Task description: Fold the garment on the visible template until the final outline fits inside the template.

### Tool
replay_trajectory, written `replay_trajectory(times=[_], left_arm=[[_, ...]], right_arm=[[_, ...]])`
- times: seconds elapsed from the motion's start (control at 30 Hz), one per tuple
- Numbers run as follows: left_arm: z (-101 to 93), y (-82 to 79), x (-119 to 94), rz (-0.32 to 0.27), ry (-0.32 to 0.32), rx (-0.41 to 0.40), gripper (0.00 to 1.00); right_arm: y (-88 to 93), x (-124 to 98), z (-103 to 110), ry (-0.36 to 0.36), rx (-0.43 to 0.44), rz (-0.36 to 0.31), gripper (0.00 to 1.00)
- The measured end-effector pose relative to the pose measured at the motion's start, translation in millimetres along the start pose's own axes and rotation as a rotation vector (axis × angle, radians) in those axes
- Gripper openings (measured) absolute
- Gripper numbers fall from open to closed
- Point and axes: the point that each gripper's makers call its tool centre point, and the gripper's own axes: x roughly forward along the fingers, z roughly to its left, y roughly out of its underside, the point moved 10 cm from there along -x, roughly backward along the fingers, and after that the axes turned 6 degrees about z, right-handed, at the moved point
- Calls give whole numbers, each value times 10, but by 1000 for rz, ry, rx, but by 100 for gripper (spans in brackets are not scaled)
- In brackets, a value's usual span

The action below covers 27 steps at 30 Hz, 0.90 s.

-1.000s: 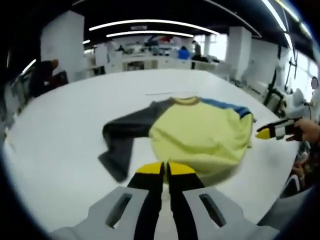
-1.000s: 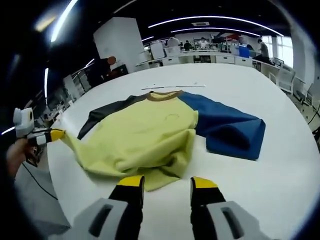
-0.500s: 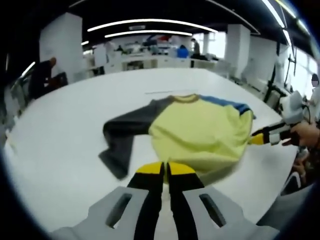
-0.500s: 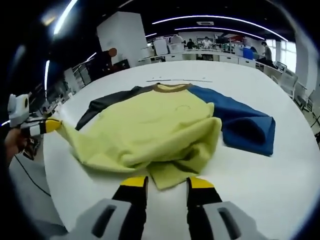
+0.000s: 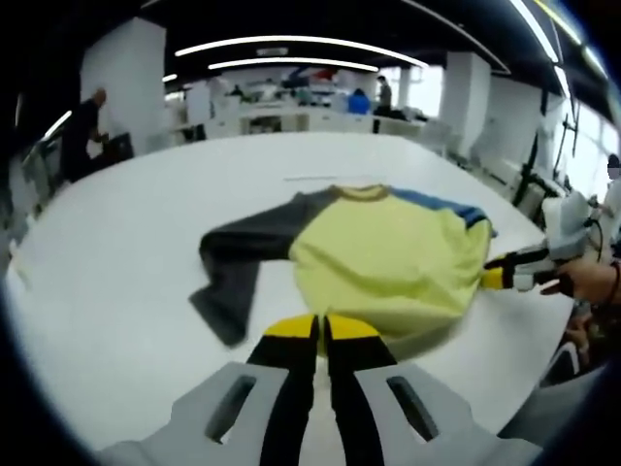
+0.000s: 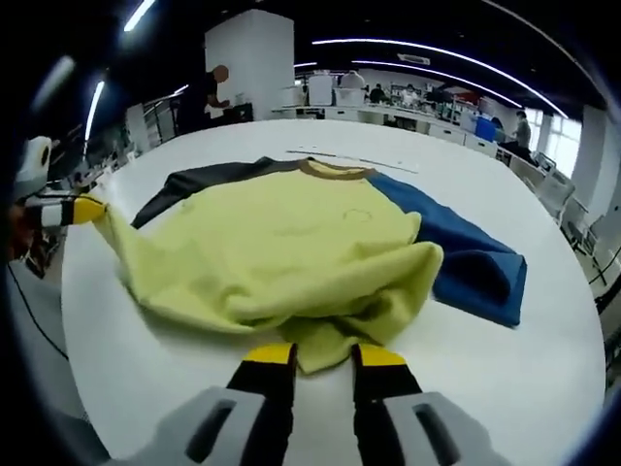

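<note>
**A:** Garment point(image 5: 388, 257) lies spread on the white table point(image 5: 116, 291), just ahead of both tongs. The near hem is at their tips and the collar is on the far side.

**B:** Left gripper point(image 5: 320, 328)?

**A:** Jaws pressed together. In the right gripper view it sits off to the left with a yellow hem corner drawn up to its tip in a taut peak. So it is clamped on the garment.

**B:** Right gripper point(image 6: 322, 355)?

**A:** That's the change. A second ago its jaws stood wide with the hem just ahead of them. Now the gap is much narrower and a bunched bit of hem sits between them. Can't tell if it is pinched tight yet.

**B:** Cloth moved?

**A:** The yellow body is more rumpled toward the right tongs. Grey sleeve point(image 5: 238, 267) trails off beyond the left tongs as before. Blue sleeve point(image 6: 466, 257) lies doubled up to the right of the right tongs.

**B:** Meaning?

**A:** My read is that both hem corners are nearly in hand, setting up a bottom-to-collar fold. No fold made yet and both sleeves are still out, so it's early. A thin line on the table beyond the collar may be the template edge, but it's too faint to say.
</note>
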Motion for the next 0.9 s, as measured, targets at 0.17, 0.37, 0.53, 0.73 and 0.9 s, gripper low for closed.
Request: replay_trajectory(times=[0.17, 0.37, 0.53, 0.73, 0.9], left_arm=[[1, 10, 15, 4, 0, -3, 0], [6, 12, 18, 2, -1, -3, 0], [15, 4, 4, -7, 0, 3, 0], [30, -16, -52, -16, 3, 6, 0], [28, -22, -97, -8, 0, 8, 0]], right_arm=[[-10, 14, -18, 20, 27, -11, 13], [-17, 27, -41, 29, 73, -16, 4], [0, -8, -93, -22, 136, -19, 0], [25, -204, -150, -66, 127, -23, 0], [70, -412, -177, -105, 112, -36, 0]])
